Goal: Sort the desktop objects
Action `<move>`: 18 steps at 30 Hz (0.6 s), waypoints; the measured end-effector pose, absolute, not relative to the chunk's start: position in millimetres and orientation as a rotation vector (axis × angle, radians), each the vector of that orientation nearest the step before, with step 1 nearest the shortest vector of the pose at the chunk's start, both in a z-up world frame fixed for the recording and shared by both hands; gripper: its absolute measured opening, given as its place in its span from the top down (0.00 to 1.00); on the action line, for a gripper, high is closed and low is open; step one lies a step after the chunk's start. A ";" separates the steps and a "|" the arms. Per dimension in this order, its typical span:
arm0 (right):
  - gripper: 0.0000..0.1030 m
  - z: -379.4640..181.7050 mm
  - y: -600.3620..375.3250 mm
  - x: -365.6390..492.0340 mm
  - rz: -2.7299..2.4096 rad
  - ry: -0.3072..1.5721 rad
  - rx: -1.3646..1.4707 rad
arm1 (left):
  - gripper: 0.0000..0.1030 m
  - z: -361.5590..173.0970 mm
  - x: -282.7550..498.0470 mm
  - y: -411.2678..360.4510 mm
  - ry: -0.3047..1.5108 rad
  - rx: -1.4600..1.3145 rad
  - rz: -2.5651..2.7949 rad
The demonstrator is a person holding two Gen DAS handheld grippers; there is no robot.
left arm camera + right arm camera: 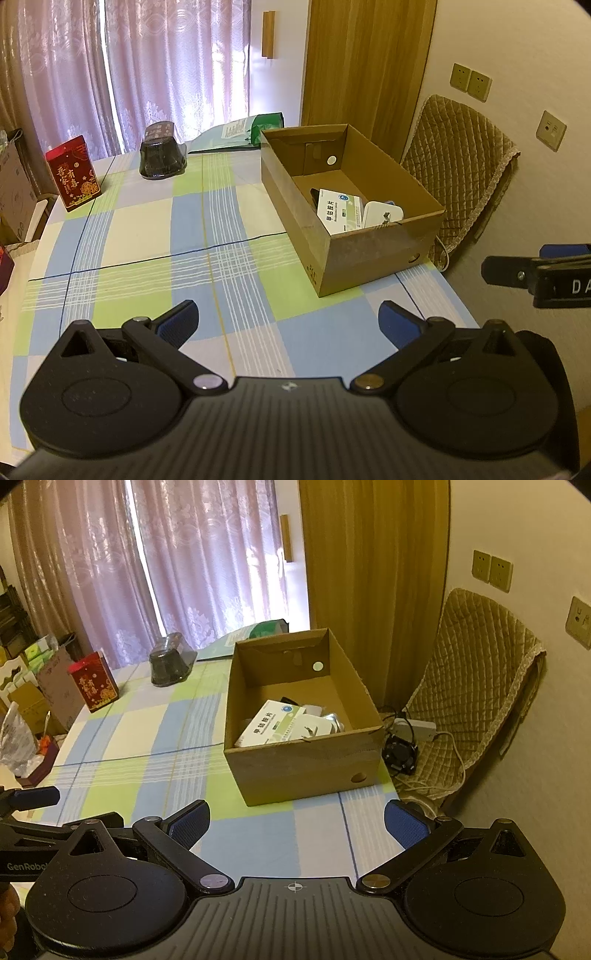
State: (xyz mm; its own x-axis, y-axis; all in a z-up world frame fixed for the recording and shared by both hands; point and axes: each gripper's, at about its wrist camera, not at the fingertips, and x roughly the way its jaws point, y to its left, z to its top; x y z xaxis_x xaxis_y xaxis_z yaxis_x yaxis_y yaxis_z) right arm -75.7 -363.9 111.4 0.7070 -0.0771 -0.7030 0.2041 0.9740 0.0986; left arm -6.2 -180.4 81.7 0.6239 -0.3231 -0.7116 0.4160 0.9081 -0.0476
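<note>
You are holding both claws low over the near edge of the checked tablecloth [147, 236], and both are standing released with nothing between their blue pads: the left claw [288, 325] and the right claw [295, 825] are each gaping wide over bare cloth. The cardboard box [303, 768] is sitting on the right side of the table, and it is already holding a white medicine carton [269, 723] along with a few other small items you cannot make out clearly. What is probably still waiting to be sorted is lying at the far left end: the red tin [74, 173] is standing upright near the left edge, and the dark wrapped bundle [162, 155] is resting just to its right, further back. Both are lying ahead and to the left of your claws, well apart from them, so your left claw is looking like the nearer one for either. The tin's long axis is running vertically, so you are likely needing a level approach across its narrow sides, then a carry rightward to the box.
</note>
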 end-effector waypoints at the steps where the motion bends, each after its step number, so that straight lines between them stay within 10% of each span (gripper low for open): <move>1: 0.00 112.3 -363.1 -76.5 -0.156 0.768 0.174 | 0.01 81.8 -6.9 -180.2 0.790 0.127 -0.426; 18: 0.00 121.6 -355.2 -86.5 -0.156 0.752 0.165 | 0.01 85.7 -15.9 -175.2 0.777 0.121 -0.430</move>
